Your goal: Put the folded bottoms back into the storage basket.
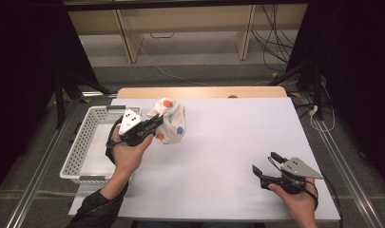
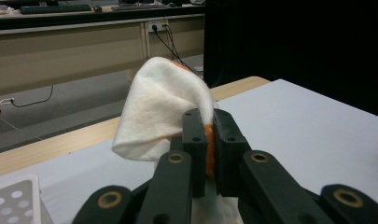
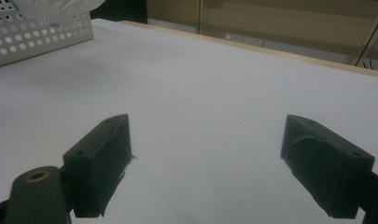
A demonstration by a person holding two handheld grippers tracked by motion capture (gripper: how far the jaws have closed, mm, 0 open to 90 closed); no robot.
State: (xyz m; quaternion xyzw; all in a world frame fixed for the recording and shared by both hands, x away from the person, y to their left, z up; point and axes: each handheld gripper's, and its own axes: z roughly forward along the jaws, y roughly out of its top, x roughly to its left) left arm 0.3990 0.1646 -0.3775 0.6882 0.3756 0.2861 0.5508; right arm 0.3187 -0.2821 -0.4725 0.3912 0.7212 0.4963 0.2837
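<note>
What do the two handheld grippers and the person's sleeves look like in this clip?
Both the left gripper and the right gripper are black, with blocky jaws and brass-coloured pivot pins. Each carries a grey three-cornered plate with dark dots and trails a black cable. The left forearm wears a dark sleeve.

A lab or office workroom; black curtains (image 1: 24, 61) flank the table (image 1: 237, 142); loose cables (image 1: 271, 42) trail beneath wooden desks (image 1: 180, 23).
</note>
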